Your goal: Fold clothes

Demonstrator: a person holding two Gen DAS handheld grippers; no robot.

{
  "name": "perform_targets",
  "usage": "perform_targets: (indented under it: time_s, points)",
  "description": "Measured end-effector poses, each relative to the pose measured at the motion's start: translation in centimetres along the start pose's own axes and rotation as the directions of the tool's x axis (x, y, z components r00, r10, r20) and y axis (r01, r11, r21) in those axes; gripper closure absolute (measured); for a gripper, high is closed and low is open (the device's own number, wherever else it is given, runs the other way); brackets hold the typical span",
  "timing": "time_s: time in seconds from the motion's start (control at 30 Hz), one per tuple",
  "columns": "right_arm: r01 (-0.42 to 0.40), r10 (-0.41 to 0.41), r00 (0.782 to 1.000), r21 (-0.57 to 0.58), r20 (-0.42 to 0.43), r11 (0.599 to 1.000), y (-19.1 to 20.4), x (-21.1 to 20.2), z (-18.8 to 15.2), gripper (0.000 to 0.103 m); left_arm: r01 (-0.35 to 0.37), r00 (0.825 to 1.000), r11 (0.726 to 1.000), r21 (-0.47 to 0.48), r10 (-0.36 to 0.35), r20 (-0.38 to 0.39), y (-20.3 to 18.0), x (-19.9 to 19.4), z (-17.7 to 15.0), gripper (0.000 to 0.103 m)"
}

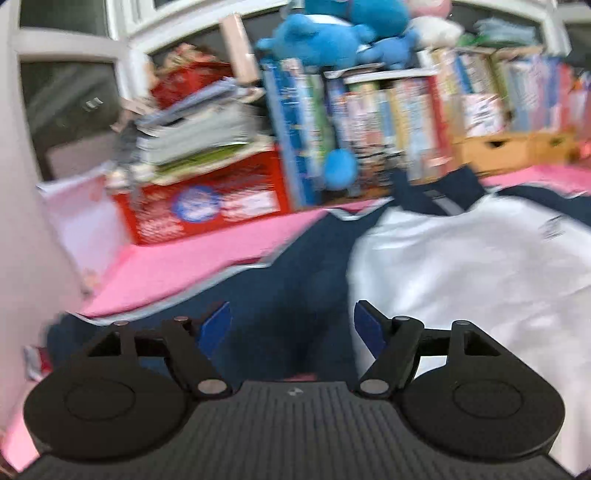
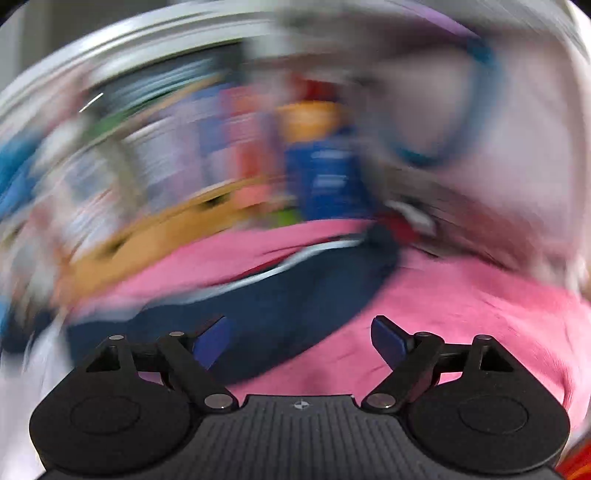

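A: Garment check, left wrist view. White-bodied top with navy blue sleeves and collar (image 1: 461,258) lies spread on the pink cloth-covered table (image 1: 192,258). White panel fills the right of the frame, one navy sleeve runs down the centre toward the lower left, collar sits at upper right of centre.

B: Position against the left claw (image 1: 291,325)?

A: Claw is at the bottom centre, above the navy sleeve, white panel just right of it. Blue pads (image 1: 216,325) stand well apart; only sleeve fabric shows in the gap behind them, and neither pad presses on it.

B: Right wrist view?

A: Heavily blurred. Right claw (image 2: 301,343) at the bottom centre, also spread wide, nothing gripped. A navy sleeve with a pale edge stripe (image 2: 280,302) crosses the middle of the frame, passing behind the left pad; pink cloth lies under the right pad.

B: Pose?

A: Both claws point forward and tilt down toward the table. Behind, in the upper frame: row of upright books (image 1: 406,122), blue plush toy (image 1: 332,33), red box (image 1: 207,206). No hand visible in either view.
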State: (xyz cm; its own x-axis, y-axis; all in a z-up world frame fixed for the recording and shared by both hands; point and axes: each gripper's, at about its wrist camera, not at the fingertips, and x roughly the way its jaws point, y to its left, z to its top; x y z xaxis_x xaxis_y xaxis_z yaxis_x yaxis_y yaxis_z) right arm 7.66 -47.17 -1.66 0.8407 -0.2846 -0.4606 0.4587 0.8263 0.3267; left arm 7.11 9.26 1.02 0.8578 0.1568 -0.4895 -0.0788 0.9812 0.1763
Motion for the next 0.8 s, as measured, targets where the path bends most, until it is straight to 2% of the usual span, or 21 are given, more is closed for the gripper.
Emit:
perform_targets:
  time_s: [0.03,0.07,0.17,0.2,0.23,0.27,0.3,0.33,0.37,0.43,0.5,0.57,0.6,0.63,0.67,0.7,0.73,0.8]
  points:
    - [0.035,-0.036,0.999,0.099,0.003,0.994,-1.7,1.1,1.1,0.018,0.041,0.999,0.999,-0.023,-0.042,-0.012,-0.5,0.0,0.0,0.03]
    - [0.064,-0.064,0.998,0.139,0.0,0.988,-2.3,2.4,1.6,0.018,0.082,0.996,0.996,-0.046,-0.083,-0.024,-1.0,0.0,-0.1,0.03]
    - [0.167,-0.169,0.986,0.127,0.006,0.978,-2.7,5.2,2.4,0.018,0.159,0.985,0.985,-0.07,-0.163,-0.049,-2.3,0.4,-0.5,0.03]
    - [0.21,-0.211,0.977,0.111,0.002,0.971,-2.4,5.5,2.6,0.026,0.154,0.986,0.986,-0.06,-0.158,-0.053,-2.6,0.6,-0.6,0.029]
    - [0.193,-0.195,0.981,0.09,0.012,0.977,-1.6,5.4,2.5,0.039,0.151,0.986,0.987,-0.05,-0.154,-0.063,-2.9,0.7,-1.0,0.029]
    - [0.104,-0.105,0.994,0.046,0.034,0.994,-0.7,4.5,2.0,0.042,0.154,0.984,0.987,-0.047,-0.157,-0.078,-3.1,0.9,-1.3,0.028]
    - [0.012,-0.011,0.999,-0.028,0.04,1.0,0.6,3.6,1.3,0.042,0.155,0.983,0.987,-0.044,-0.159,-0.091,-3.2,1.1,-1.7,0.027]
    - [-0.04,0.045,0.998,-0.127,0.037,0.991,2.4,3.2,0.4,0.042,0.156,0.982,0.987,-0.041,-0.16,-0.104,-3.4,1.4,-2.0,0.026]
    - [-0.09,0.099,0.995,-0.225,0.03,0.97,4.2,2.8,-0.4,0.042,0.156,0.98,0.987,-0.036,-0.159,-0.118,-3.6,1.6,-2.4,0.025]
    - [-0.186,0.203,0.979,-0.411,-0.001,0.892,7.9,1.9,-2.0,0.042,0.112,0.982,0.994,-0.014,-0.113,-0.149,-4.0,2.2,-3.1,0.023]
    - [-0.199,0.205,0.978,-0.427,-0.032,0.882,9.2,3.5,-2.2,0.042,0.101,0.985,0.995,-0.02,-0.103,-0.14,-3.9,2.2,-3.6,0.019]
    - [-0.167,0.144,0.986,-0.379,-0.088,0.91,8.2,6.7,-1.2,0.044,0.094,0.987,0.995,-0.013,-0.095,-0.132,-3.8,2.1,-3.9,0.015]
    - [-0.143,0.098,0.984,-0.334,-0.15,0.932,7.0,8.6,-0.4,0.048,0.091,0.988,0.996,-0.007,-0.091,-0.126,-3.8,2.0,-4.1,0.014]
    - [-0.111,0.056,0.979,-0.28,-0.196,0.954,5.4,10.4,0.4,0.059,0.09,0.989,0.996,0.0,-0.089,-0.116,-3.9,1.9,-4.3,0.013]
    - [-0.047,-0.008,0.983,-0.294,-0.183,0.955,3.9,11.1,1.4,0.066,0.088,0.99,0.996,0.006,-0.087,-0.107,-3.9,1.8,-4.4,0.011]
    - [0.018,-0.073,0.983,-0.309,-0.167,0.951,2.4,11.7,2.4,0.067,0.082,0.992,0.997,0.012,-0.081,-0.101,-3.9,1.8,-4.4,0.009]
    - [0.1,-0.16,0.979,-0.389,-0.124,0.916,1.2,12.4,3.1,0.099,0.079,0.993,0.997,0.012,-0.077,-0.095,-3.9,1.8,-4.5,0.008]
    - [0.227,-0.294,0.955,-0.525,-0.047,0.82,-0.3,13.1,4.2,0.103,0.087,0.992,0.996,-0.009,-0.088,-0.091,-3.7,1.8,-4.6,0.008]
